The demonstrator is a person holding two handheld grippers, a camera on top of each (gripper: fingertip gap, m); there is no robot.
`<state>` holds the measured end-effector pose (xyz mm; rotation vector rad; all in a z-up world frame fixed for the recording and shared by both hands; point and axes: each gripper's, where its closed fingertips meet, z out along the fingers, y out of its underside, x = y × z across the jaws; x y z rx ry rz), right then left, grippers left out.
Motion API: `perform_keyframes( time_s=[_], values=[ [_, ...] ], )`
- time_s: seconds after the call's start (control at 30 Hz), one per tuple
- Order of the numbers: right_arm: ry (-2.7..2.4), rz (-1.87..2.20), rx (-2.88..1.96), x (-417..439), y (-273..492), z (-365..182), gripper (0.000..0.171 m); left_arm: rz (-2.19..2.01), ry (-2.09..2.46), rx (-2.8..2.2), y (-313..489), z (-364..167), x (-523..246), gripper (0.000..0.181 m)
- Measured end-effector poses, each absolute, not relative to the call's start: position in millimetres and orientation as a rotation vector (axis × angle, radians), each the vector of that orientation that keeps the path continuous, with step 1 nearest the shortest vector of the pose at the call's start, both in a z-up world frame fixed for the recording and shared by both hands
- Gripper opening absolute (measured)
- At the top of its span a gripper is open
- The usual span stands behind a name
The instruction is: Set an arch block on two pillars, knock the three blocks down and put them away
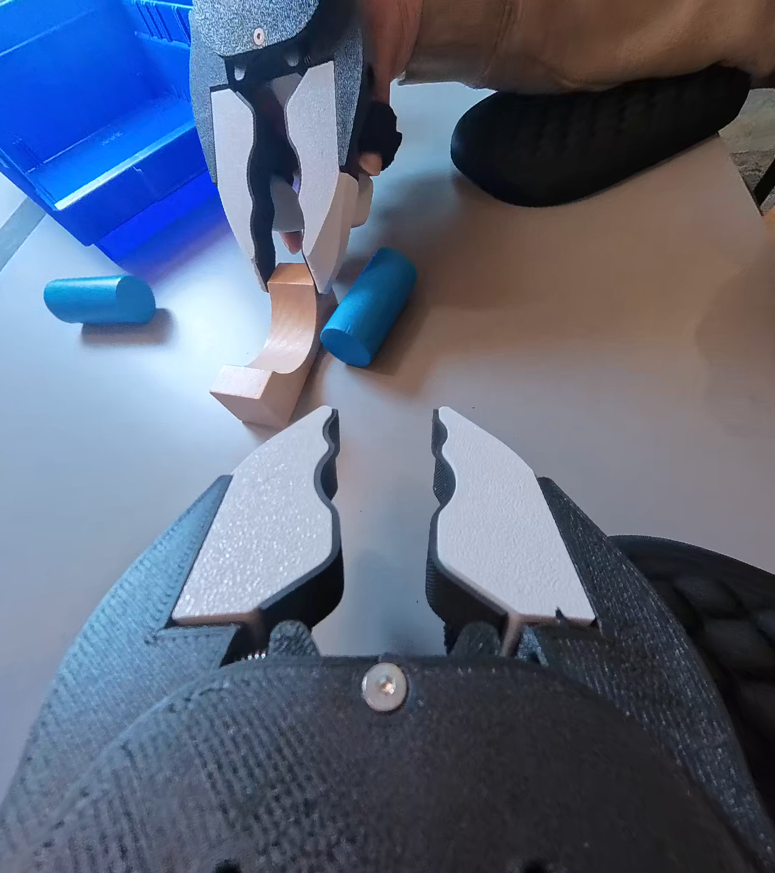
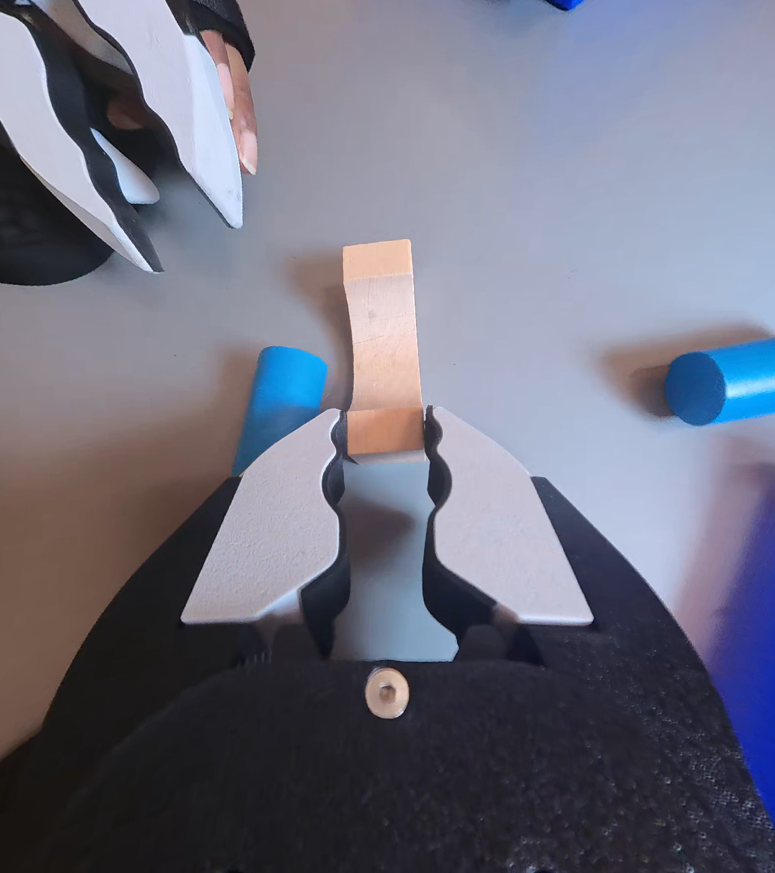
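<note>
- The right gripper [image 2: 384, 432] comes down onto one foot of the wooden arch block [image 1: 277, 340], its two pale fingers narrowed against that foot's two sides; in its own wrist view the foot fills the gap between the tips.
- The left gripper [image 1: 385, 418] has its jaws parted with only bare table between them; it holds nothing and sits just short of the arch's other foot.
- One arch block: it lies on its side on the grey table [image 1: 541, 378], its curved hollow facing up and its two feet at either end.
- Two blue cylinder pillars, both toppled and lying on their sides. One pillar [image 1: 369, 307] rests just beside the arch, near the gripped end. The other pillar [image 1: 99, 300] lies well apart on the arch's opposite side.
- One blue bin [image 1: 83, 141] stands at the table's far edge, beyond the lone pillar; no blocks show in the part that is visible.
- Two black padded rests [image 1: 598, 141] lie on the table, one near each gripper.
</note>
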<state>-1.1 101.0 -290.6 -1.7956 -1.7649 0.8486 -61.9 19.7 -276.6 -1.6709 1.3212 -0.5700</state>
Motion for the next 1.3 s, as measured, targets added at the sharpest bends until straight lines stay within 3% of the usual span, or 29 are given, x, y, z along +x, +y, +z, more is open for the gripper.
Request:
perform_keyframes(
  time_s=[0.23,0.4,0.7,0.97,1.13,1.3],
  values=[
    [-1.864,0.754,-1.792,2.2,95.9,-302.2,0.034,-0.559,1.327,-1.681,20.3,-280.4,-63.0,0.037],
    [-1.596,0.699,-1.717,3.3,130.0,-253.6,0.034,-0.552,1.326,-1.686,21.4,-282.3,-64.4,0.036],
    [-0.849,0.506,-1.714,84.2,230.4,-177.1,0.033,-0.548,1.331,-1.698,22.3,-287.4,-63.9,0.035],
    [-0.622,-0.174,-1.897,169.7,272.9,-199.4,0.033,-0.543,1.336,-1.699,22.3,-288.8,-63.6,0.035],
    [-0.648,-0.168,-1.811,155.6,265.0,-183.3,0.037,-0.542,1.339,-1.699,22.2,-289.1,-63.5,0.035],
    [-0.970,0.188,-1.712,89.0,227.9,-189.6,0.037,-0.541,1.338,-1.700,22.3,-289.2,-63.5,0.035]
  ],
)
